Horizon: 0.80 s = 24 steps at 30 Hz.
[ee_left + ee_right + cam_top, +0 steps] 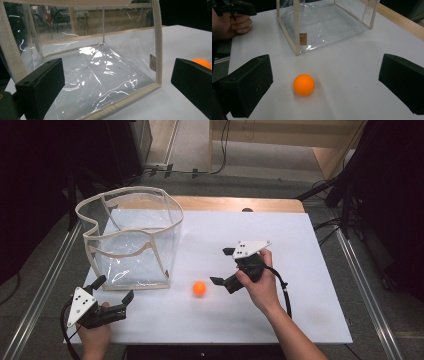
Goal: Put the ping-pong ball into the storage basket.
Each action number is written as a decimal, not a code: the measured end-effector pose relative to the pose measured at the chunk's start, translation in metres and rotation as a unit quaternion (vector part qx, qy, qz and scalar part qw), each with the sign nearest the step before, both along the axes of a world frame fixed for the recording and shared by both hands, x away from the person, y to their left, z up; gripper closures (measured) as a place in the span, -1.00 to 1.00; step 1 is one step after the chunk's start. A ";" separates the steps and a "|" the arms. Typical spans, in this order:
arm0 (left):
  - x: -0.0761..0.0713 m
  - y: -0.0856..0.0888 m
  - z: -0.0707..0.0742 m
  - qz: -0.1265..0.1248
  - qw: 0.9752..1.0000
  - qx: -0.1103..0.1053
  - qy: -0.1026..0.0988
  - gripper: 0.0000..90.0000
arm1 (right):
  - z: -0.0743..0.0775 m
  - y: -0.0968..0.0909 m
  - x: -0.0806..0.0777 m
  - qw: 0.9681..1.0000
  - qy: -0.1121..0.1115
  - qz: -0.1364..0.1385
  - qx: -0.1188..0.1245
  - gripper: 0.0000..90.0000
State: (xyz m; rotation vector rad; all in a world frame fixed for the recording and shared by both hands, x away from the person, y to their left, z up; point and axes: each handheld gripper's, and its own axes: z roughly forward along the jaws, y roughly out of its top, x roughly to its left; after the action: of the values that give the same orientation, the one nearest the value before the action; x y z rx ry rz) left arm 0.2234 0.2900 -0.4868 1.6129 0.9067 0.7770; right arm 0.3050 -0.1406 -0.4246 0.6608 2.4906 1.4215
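1. The small round orange ball (199, 288), smooth and matte like plastic, lies on the white flat table top (280, 320), just right of the bag's front right corner and apart from it.
2. The right gripper (223, 266), black w/ a grey three-cornered plate on top, is held in the person's right hand (260, 287) near the ball, on its right side. Its jaws are spread wide and pinch nothing; in the right gripper view the ball (303, 84) sits on the table between the two blocky black jaws, touching neither.
3. The clear plastic box-shaped bag (132, 237) w/ beige woven fabric edging stands upright at the left-back part of the table. Its walls are thin, shiny and wrinkled, and the top rim is open and a bit wavy.
4. A small tan label (303, 39) is on the bag's corner strip.
5. The left gripper (116, 289) is at the front left, near the bag's front bottom edge. Its jaws are also spread apart and empty; in the left gripper view they frame the bag's see-through wall (100, 65).
6. The left hand (95, 335) holds that gripper from below.
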 end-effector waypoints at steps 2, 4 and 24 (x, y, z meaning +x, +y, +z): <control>0.000 0.000 0.000 0.000 1.000 0.000 0.000 -1.00 | 0.000 0.001 0.000 1.000 0.000 0.001 -0.003 -1.00; 0.000 0.000 0.000 0.000 1.000 0.000 0.000 -1.00 | 0.000 0.004 0.001 1.000 0.001 0.004 -0.005 -1.00; 0.000 0.000 0.000 -0.001 1.000 0.000 0.000 -1.00 | -0.001 0.029 0.011 0.999 0.015 0.033 -0.038 -1.00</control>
State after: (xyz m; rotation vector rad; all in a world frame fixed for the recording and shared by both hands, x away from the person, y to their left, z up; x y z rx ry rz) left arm 0.2235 0.2900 -0.4867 1.6143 0.9043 0.7761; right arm 0.3157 -0.1118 -0.4253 0.5948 2.5989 1.3403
